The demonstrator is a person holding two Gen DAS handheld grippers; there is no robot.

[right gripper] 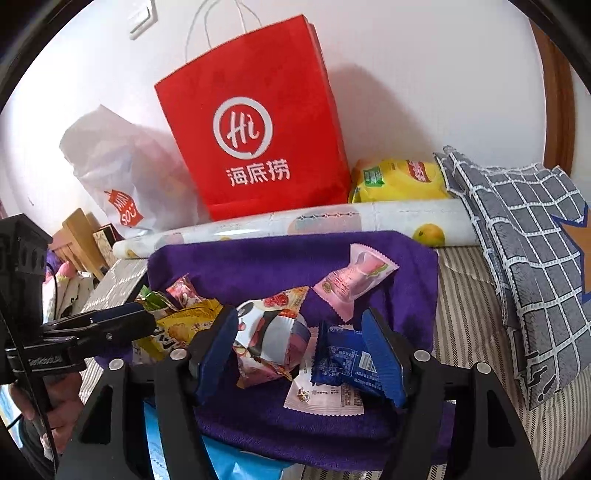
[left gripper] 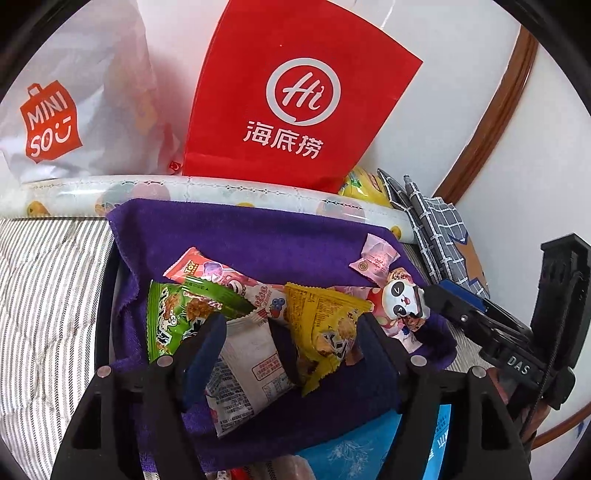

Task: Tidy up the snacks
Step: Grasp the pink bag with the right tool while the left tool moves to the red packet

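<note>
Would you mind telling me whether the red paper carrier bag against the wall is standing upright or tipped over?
Upright. The red paper carrier bag stands on its base behind the rolled printed sheet, its white cord handles rising at the top.

Bright, even light in both views. The red bag (right gripper: 255,122) throws a soft shadow rightward on the wall (right gripper: 424,74), so light probably comes from the left. Fisheye bending and dark vignette crowd the edges; nearest parts look soft.
</note>
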